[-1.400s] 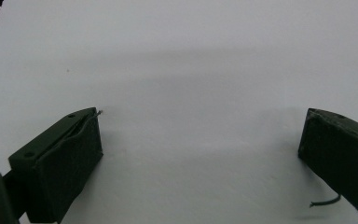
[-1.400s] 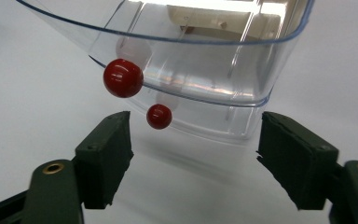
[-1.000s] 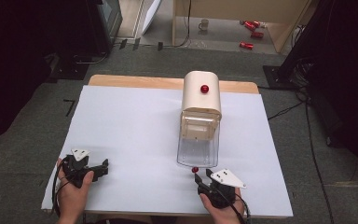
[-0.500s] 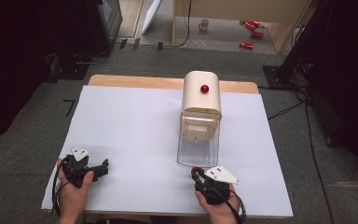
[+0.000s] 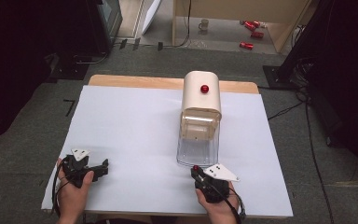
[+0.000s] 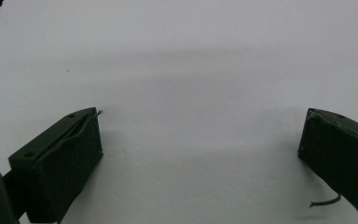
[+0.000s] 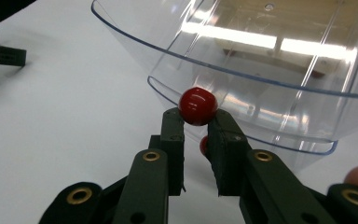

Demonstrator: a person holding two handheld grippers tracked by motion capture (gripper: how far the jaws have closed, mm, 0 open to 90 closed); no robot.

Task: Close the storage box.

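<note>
Right gripper [image 7: 196, 123] fingers just closing, clamped on a red ball [image 7: 197, 105] at the near rim of the clear tray [image 7: 242, 70], left gripper [image 6: 200, 154] fingers apart over the white worktop [image 5: 130, 126].

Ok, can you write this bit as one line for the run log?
right gripper: just closed, fingers pinching red ball | beside clear bin | left gripper: open, nothing between fingers, over white sheet

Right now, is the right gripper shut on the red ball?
Yes: the right gripper pinches the red ball between its fingertips, having just been closing.
</note>
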